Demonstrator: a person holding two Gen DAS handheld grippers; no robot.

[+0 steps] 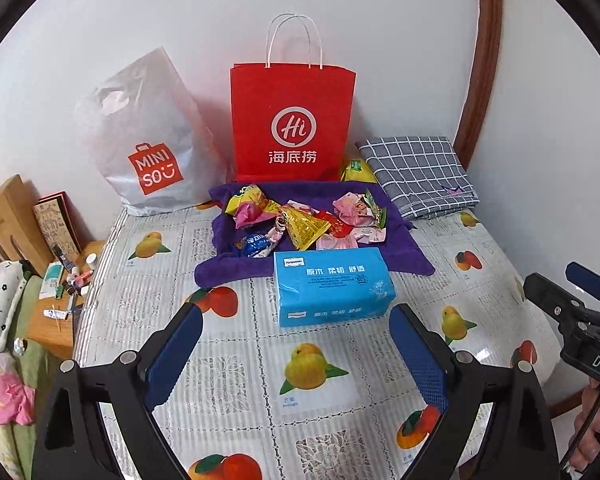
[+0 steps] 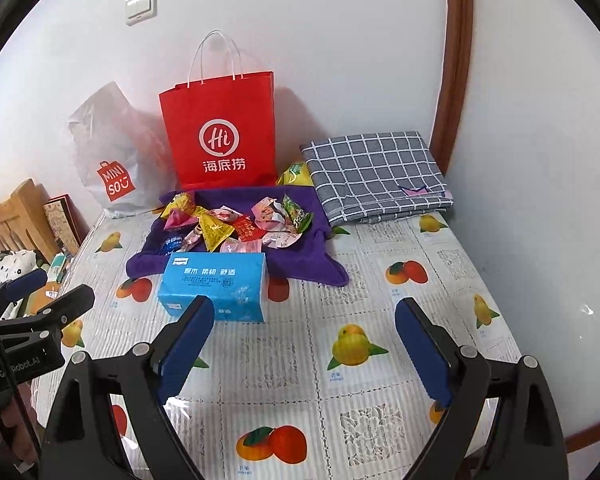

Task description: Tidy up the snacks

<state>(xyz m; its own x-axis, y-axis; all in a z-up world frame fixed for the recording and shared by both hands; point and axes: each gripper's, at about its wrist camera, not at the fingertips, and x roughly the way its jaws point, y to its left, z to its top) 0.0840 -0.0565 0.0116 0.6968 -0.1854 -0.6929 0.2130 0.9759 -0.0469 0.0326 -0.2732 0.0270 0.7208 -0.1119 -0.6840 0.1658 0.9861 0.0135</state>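
Purple towel at the back of the fruit-print surface carries our pile of snack packets, with a blue tissue pack touching its near edge and a red paper bag standing behind. Our left gripper and right gripper hover over the cloth nearer us, jaws spread wide, nothing between them.
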